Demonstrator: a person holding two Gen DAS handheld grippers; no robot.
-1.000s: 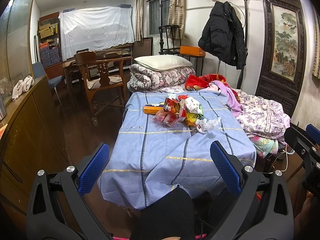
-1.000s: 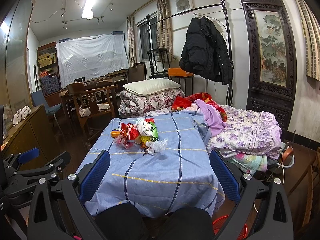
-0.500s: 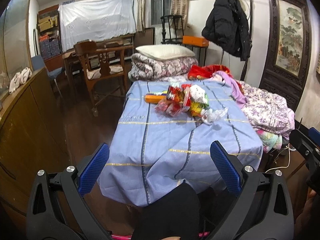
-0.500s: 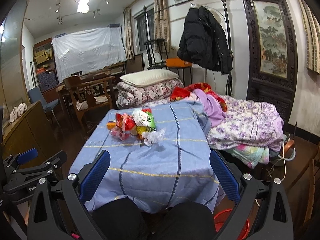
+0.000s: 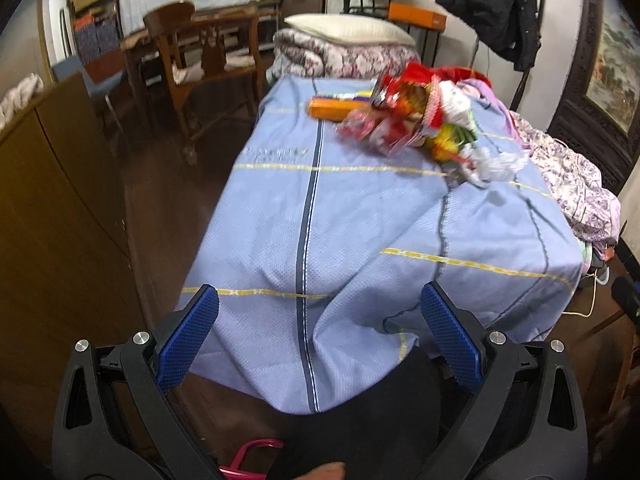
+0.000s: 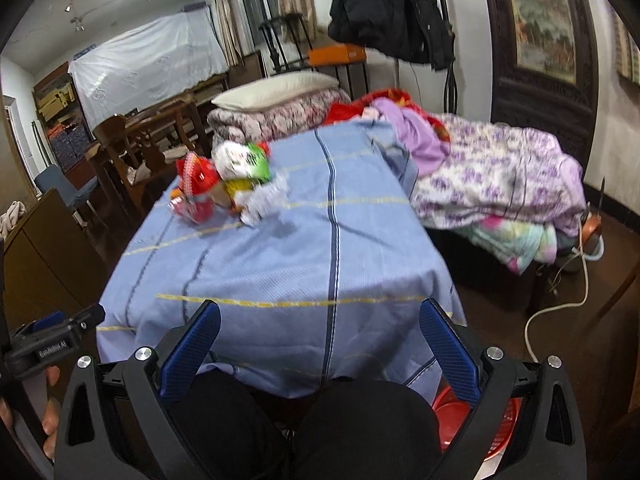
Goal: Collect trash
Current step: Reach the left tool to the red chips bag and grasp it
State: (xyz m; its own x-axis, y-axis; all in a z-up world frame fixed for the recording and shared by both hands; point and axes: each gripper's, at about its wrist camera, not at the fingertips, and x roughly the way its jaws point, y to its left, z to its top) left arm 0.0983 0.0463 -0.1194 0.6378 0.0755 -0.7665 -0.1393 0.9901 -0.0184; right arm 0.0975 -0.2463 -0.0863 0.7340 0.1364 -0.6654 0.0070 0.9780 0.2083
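A pile of trash (image 5: 416, 120) lies on the far part of a table with a blue cloth (image 5: 360, 232): red and yellow snack wrappers, an orange box (image 5: 330, 107) and a crumpled white bag (image 5: 494, 166). The pile also shows in the right wrist view (image 6: 224, 188). My left gripper (image 5: 320, 320) is open and empty, near the table's front edge. My right gripper (image 6: 320, 328) is open and empty, also at the front edge. A red basket (image 6: 472, 424) sits on the floor below the right gripper.
A wooden cabinet (image 5: 52, 208) stands to the left, wooden chairs (image 5: 200, 52) behind it. A bed with piled quilts and clothes (image 6: 500, 176) is on the right. A white cable (image 6: 560, 308) lies on the floor. The person's dark-clothed knees (image 6: 320, 432) are below the grippers.
Both grippers have moved forward and tilted down toward the table, so the cloth and the trash pile look larger. Both stay open.
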